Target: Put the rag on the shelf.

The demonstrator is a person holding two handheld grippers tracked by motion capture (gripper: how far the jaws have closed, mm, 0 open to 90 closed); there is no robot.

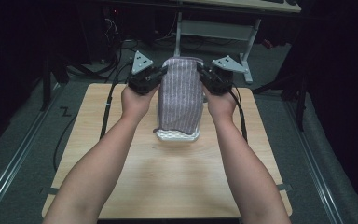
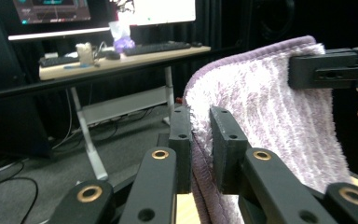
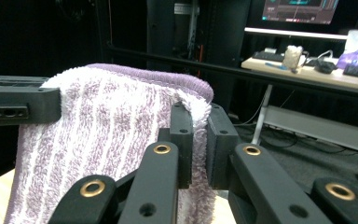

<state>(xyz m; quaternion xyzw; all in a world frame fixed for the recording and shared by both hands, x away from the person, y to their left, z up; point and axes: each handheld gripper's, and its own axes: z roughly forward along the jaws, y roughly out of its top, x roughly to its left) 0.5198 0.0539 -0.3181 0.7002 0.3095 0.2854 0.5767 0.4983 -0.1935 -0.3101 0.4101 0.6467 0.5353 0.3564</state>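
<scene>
A purple and white striped towel hangs lifted above the wooden table, stretched between both grippers. My left gripper is shut on the towel's upper left corner, and my right gripper is shut on its upper right corner. In the left gripper view the jaws pinch the towel edge at the gripper, with the other gripper's black jaw clamped at the far corner. The right gripper view shows the towel nipped by that gripper. Under the hanging end lies a white perforated tray, partly covered.
Cables trail from both grippers across the table's back edge. Beyond the table stands a desk frame with grey legs. A far desk carries keyboards and monitors. Grey floor surrounds the table.
</scene>
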